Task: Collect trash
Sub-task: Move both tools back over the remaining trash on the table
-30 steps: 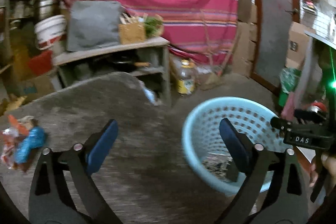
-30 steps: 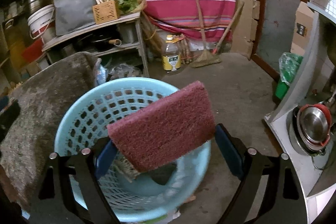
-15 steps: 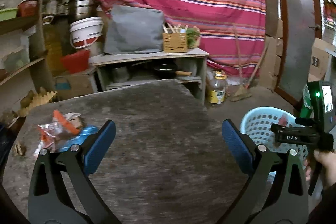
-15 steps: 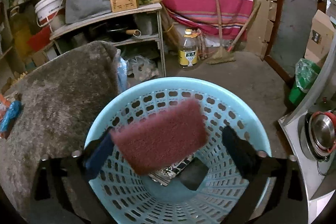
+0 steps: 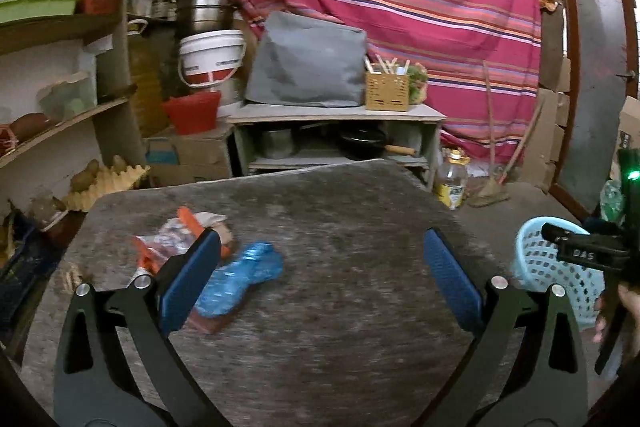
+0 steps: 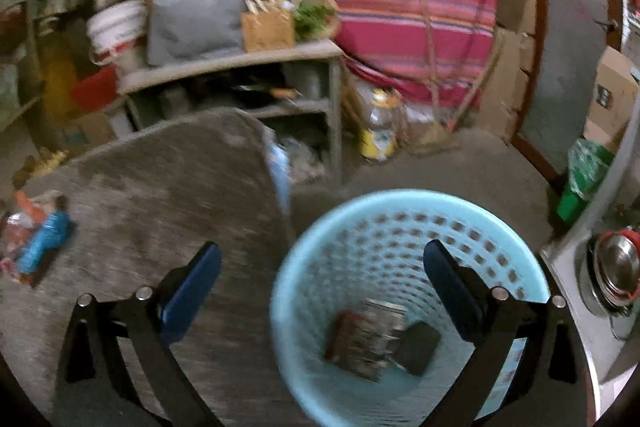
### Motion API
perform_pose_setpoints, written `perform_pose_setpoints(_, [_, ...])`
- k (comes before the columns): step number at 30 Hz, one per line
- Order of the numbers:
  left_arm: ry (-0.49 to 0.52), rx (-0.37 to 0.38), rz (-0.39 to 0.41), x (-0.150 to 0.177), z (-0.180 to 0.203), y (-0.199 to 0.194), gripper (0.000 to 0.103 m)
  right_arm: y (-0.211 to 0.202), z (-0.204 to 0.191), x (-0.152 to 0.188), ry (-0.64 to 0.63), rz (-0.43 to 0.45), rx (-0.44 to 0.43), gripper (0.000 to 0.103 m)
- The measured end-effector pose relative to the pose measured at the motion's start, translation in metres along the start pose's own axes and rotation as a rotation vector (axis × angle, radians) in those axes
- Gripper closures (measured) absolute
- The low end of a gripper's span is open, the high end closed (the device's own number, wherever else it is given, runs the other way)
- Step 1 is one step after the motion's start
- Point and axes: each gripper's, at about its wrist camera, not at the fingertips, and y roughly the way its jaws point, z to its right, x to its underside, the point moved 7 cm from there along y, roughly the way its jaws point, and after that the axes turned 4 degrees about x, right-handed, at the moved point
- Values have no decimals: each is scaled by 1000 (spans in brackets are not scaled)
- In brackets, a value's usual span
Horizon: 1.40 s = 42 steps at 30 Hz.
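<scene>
Cluttered storeroom, grey worn table [image 5: 340,267] in front of a striped curtain. Left gripper [image 5: 320,279] jaws wide, empty; blue crumpled wrapper [image 5: 240,277] lies just beside its left pad, long axis slanting up-right, orange-clear wrappers [image 5: 168,243] behind it. Right gripper [image 6: 320,287] wide, empty, over the blue basket [image 6: 400,203] rim, trash inside. Left hand is nearer the remaining trash.

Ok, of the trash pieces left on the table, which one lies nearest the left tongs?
The crumpled blue wrapper, lying just beside the left tongs' left pad. The red-and-clear wrappers lie farther back on the table.
</scene>
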Motion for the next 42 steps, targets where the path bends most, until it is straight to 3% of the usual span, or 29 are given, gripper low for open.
perform_pose_setpoints(10, [-15, -103, 3, 0, -74, -4, 5, -5, -92, 0, -86, 29, -101, 4])
perform_pose_setpoints(23, [-86, -189, -37, 27, -152, 1, 5, -1, -165, 9, -158, 33, -163, 4])
perform_pose_setpoints(42, [-150, -273, -65, 44, -225, 3, 5, 13, -229, 19, -216, 18, -189, 4])
